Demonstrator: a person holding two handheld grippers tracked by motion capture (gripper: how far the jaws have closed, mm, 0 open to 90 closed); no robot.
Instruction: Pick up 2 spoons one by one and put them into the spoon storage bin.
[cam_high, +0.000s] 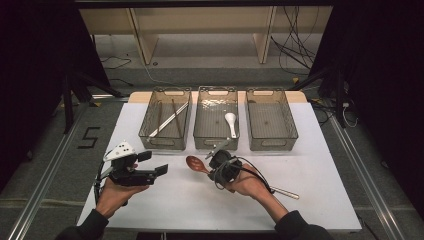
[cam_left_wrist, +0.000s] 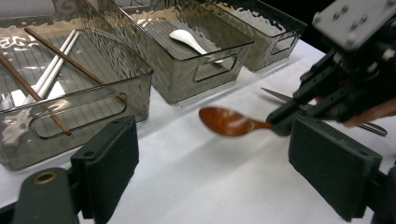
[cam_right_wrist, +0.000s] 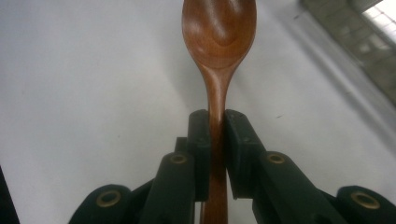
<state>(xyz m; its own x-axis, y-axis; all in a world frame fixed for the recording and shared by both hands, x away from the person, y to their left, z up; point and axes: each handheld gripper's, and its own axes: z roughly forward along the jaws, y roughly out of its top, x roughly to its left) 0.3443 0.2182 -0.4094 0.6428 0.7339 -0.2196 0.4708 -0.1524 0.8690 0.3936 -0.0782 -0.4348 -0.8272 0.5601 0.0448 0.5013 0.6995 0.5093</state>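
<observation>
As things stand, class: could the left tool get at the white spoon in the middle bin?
Probably yes: the left tool is open and empty, the middle bin is open-topped, and the white spoon lies uncovered.

Three grey bins (cam_high: 166, 142) stand side by side along the upper middle of the high view, their walls barring any low pass. Below them the white counter (cam_high: 170, 200) lies open at lower centre. A metal utensil (cam_high: 285, 192) lies at lower right. The rightmost bin (cam_high: 271, 141) gives free entry from above.
</observation>
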